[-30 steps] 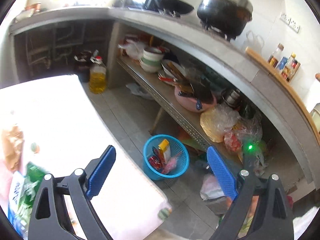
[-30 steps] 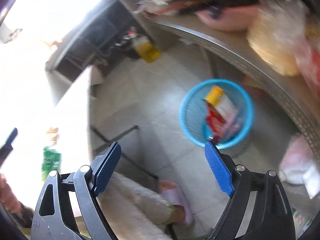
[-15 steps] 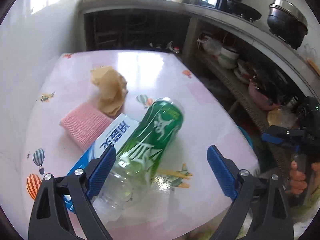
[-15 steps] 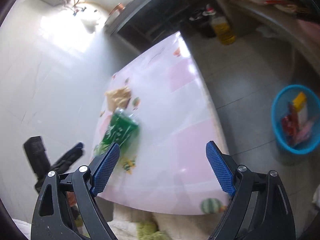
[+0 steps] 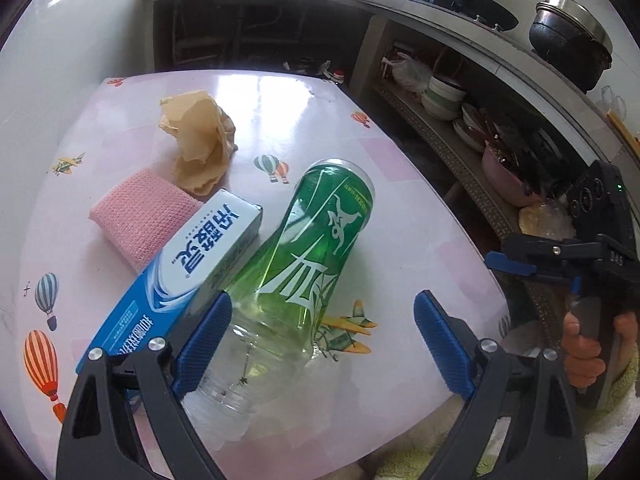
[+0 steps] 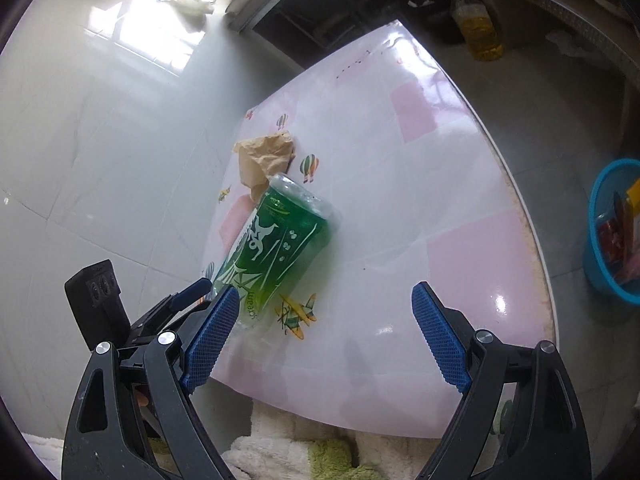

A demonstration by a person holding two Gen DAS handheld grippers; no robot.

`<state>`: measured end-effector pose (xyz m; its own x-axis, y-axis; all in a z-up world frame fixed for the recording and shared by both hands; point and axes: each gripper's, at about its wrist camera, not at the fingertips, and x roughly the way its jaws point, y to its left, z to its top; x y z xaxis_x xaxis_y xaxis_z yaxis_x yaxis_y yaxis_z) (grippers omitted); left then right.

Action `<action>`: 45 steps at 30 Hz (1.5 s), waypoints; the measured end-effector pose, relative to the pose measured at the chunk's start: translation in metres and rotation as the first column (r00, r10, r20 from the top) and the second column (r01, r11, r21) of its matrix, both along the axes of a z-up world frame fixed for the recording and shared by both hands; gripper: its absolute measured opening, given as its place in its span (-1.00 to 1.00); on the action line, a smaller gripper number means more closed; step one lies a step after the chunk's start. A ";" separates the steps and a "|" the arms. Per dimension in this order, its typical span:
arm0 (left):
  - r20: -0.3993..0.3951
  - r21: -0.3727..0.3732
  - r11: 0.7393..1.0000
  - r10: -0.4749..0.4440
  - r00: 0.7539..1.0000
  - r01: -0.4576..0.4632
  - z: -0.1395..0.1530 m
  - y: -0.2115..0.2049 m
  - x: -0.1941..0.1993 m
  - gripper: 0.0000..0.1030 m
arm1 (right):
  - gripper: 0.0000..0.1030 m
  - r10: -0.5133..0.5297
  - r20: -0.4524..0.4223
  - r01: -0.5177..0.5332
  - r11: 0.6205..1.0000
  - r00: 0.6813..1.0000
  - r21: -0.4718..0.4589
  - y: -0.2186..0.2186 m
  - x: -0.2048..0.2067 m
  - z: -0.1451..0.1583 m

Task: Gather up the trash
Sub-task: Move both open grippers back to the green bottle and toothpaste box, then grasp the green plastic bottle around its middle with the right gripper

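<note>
the left hand-held gripper (image 5: pixel 322 338) hangs low over the near edge of the pink tabletop (image 5: pixel 304 120), its blue jaws spread wide and gripping nothing. between and just beyond them a green plastic bottle (image 5: pixel 316 248) lies on its side, clear neck end toward the camera, base pointing away. only the left wrist view shows what lies along the bottle's left side: a blue and white carton (image 5: pixel 188 272) touching it, a pink knitted cloth (image 5: pixel 140 216) just past the carton, and crumpled brown paper (image 5: pixel 200 140) farther back. the same view catches the right hand-held gripper (image 5: pixel 532 266) off the tabletop's right edge, with a hand (image 5: pixel 588 348) on its handle.

the right hand-held gripper (image 6: pixel 326 338) is likewise spread wide with nothing between its jaws, hovering over the near tabletop edge. its view shows the green bottle (image 6: pixel 276 252) from the other side, the brown paper (image 6: pixel 264 156) behind it, and the left hand-held gripper (image 6: pixel 168 312) at the bottle's near end. it alone shows the blue basket (image 6: pixel 600 256) on the floor to the right, wrappers inside, and a yellow oil bottle (image 6: pixel 480 32) on the floor beyond the tabletop.
</note>
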<state>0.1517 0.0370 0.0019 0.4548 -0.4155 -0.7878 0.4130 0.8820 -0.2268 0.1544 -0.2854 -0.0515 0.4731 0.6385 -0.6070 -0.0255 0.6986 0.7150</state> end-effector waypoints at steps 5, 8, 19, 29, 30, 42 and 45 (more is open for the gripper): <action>-0.029 -0.087 0.994 -0.061 0.998 0.058 0.006 -0.011 -0.012 0.75 | 0.63 0.016 -0.049 -0.015 1.000 0.999 0.021 0.013 0.008 -0.009; -0.068 -0.167 0.981 -0.113 0.991 0.100 0.007 -0.016 -0.018 0.75 | 0.63 0.037 -0.067 -0.034 0.998 0.997 0.049 0.023 0.014 -0.014; -0.076 -0.175 0.984 0.015 0.997 -0.028 0.000 0.011 -0.001 0.75 | 0.63 0.080 -0.116 -0.067 0.991 0.990 0.115 0.045 0.031 -0.027; -0.197 -0.295 0.954 -0.111 0.974 0.049 -0.023 -0.003 -0.024 0.74 | 0.63 0.123 -0.139 -0.107 0.987 0.983 0.117 0.054 0.024 -0.035; -0.201 -0.309 0.949 -0.133 0.971 0.067 -0.023 -0.007 -0.026 0.74 | 0.63 0.127 -0.139 -0.112 0.988 0.982 0.109 0.055 0.023 -0.035; -0.028 -0.209 0.974 -0.094 0.995 0.086 0.012 0.009 -0.032 0.74 | 0.46 0.160 -0.151 -0.164 0.986 0.976 -0.018 0.069 0.022 -0.038; 0.042 -0.118 0.992 0.041 0.998 -0.036 0.022 0.039 -0.017 0.74 | 0.41 0.161 -0.145 -0.164 0.986 0.976 -0.010 0.065 0.021 -0.038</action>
